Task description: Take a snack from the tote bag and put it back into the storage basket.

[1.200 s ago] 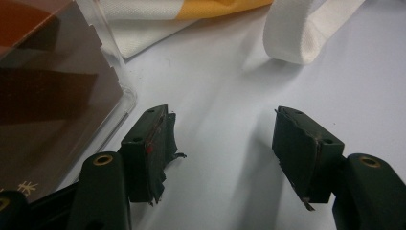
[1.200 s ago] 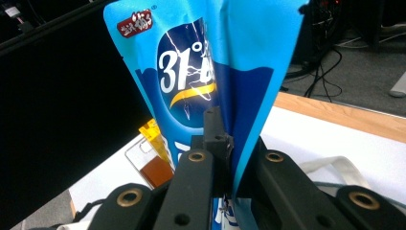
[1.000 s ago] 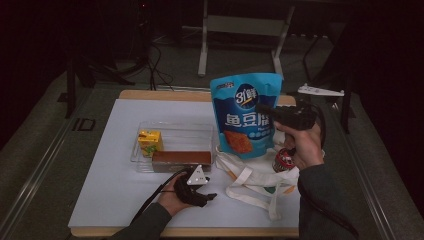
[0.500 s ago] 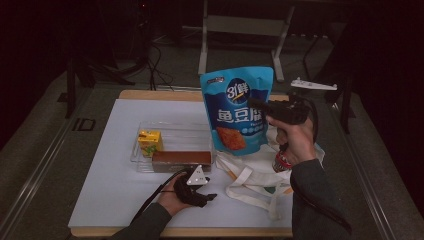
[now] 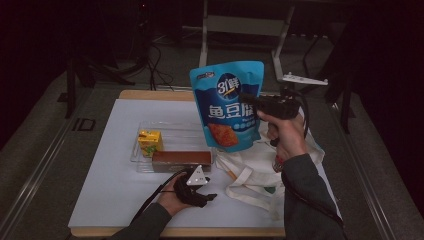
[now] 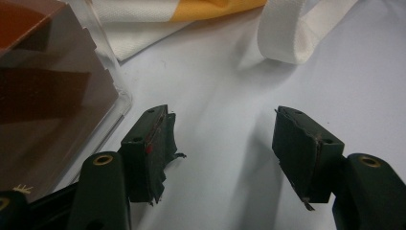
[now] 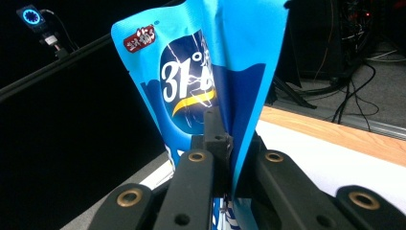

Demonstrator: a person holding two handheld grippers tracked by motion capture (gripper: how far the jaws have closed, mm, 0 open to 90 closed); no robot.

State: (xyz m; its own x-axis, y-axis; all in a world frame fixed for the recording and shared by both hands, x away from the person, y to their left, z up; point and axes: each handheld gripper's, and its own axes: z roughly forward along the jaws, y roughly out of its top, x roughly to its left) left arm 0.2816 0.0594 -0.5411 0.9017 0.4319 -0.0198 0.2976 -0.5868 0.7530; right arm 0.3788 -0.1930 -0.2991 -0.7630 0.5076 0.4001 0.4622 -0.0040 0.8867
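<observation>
A blue snack bag (image 5: 227, 107) with white lettering hangs upright above the table, pinched at its right edge by my right gripper (image 5: 246, 98), which is shut on it. In the right gripper view the bag (image 7: 206, 72) rises between the closed jaws. My left gripper (image 5: 206, 194) rests on the white table near the front edge, open with nothing between its fingers (image 6: 148, 148); its jaws point toward a white tote bag (image 5: 255, 172). A clear tray (image 5: 165, 134) holds a yellow juice carton (image 5: 150, 142) and a brown box (image 5: 181, 160).
The tote bag's strap (image 6: 297, 33) and an orange-trimmed edge lie just beyond the left gripper. The tray's corner with the brown box (image 6: 48, 91) stands to its left. A wooden table edge (image 5: 150, 95) runs at the back, with stands and cables on the floor behind.
My right gripper has carried the blue bag leftward and a little higher, over the table's middle. The left gripper has stayed put.
</observation>
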